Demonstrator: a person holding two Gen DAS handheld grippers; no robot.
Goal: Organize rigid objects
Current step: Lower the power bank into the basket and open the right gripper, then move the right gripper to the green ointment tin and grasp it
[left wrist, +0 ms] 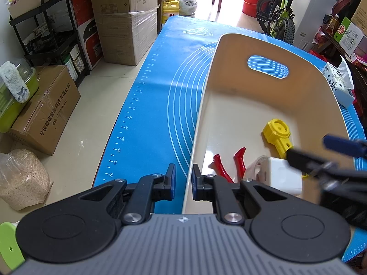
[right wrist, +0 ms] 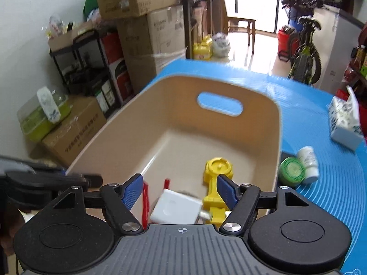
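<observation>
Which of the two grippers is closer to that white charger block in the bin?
Right. The right gripper hangs open just above the white charger block; the left gripper clamps the bin's side wall, off to the side.

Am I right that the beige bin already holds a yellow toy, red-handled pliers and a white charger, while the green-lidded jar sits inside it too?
Not quite. The green-lidded jar is outside the beige bin, on the blue mat next to a small white bottle, as the right wrist view shows. The yellow toy, red-handled pliers and white charger are indeed inside.
</observation>
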